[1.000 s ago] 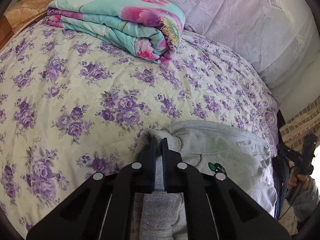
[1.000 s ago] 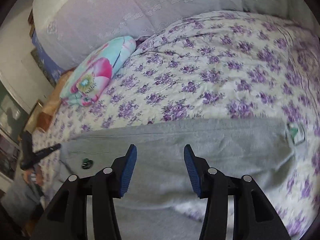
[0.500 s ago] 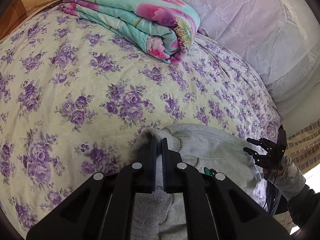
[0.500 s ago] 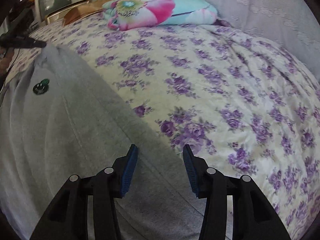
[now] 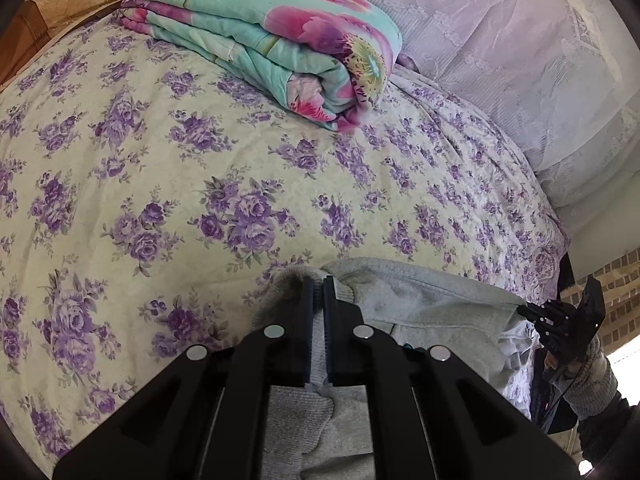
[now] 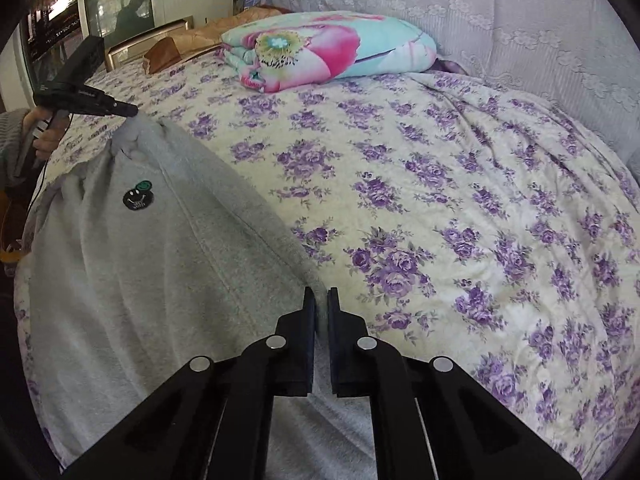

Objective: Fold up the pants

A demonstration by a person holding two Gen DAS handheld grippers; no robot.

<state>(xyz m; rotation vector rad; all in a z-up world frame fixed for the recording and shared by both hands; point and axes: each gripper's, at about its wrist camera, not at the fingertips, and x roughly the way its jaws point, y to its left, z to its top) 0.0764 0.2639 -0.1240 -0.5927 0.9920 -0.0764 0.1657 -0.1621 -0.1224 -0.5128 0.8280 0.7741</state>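
Grey sweatpants (image 6: 132, 280) lie flat along near edge of bed (image 6: 460, 208), fleecy knit, seam running lengthwise, ribbed end bunched. Small black smiley patch (image 6: 137, 199) with green dot above; lettering too small to read. Left claw (image 5: 319, 292) clamped on ribbed end. Right claw (image 6: 321, 300) just closed, pinching pants' far edge. Folded floral quilt (image 5: 280, 44) well apart near headboard.
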